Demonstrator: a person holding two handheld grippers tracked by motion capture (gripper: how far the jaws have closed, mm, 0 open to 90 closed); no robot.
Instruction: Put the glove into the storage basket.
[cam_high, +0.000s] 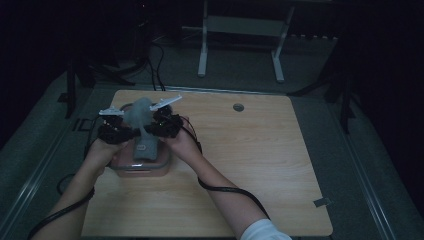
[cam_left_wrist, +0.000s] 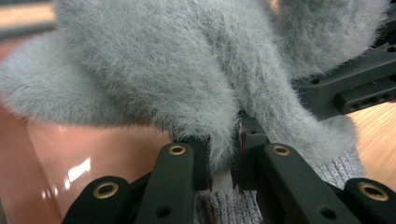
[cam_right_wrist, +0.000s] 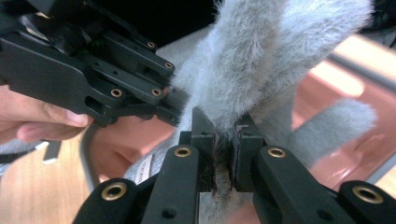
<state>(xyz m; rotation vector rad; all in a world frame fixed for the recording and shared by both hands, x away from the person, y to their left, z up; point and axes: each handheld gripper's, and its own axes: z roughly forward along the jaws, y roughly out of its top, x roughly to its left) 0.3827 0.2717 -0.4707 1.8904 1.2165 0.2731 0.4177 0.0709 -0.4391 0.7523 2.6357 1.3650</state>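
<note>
I am looking down at a pale wooden table (cam_high: 250, 165) in a dim room, with a metal frame standing on the floor beyond its far edge. On the left part of the table sits a pinkish container (cam_high: 142, 167) with rounded corners, and my two forearms reach in from the near side to meet above it. Between them hangs a grey fuzzy sock (cam_high: 141, 127): its fluffy upper part is lifted between the two tools, while its lower end, with a ribbed knit cuff and a small label, trails down into the container. The left gripper (cam_high: 117, 126) is pressed together on a fold of the fuzzy fabric, which I see pinched between its jaws in the left gripper view (cam_left_wrist: 223, 161). The right gripper (cam_high: 159, 121) is likewise clamped on a bunch of the fabric, plain in the right gripper view (cam_right_wrist: 223, 154), where the other tool and its hand (cam_right_wrist: 35, 119) sit very near, just to the left. So the sock's long axis runs roughly upright, from the jaws down toward me into the container, and both tools hold it at nearly the same spot, neither clearly nearer. I judge any next move depends on separating those two close grips.
</note>
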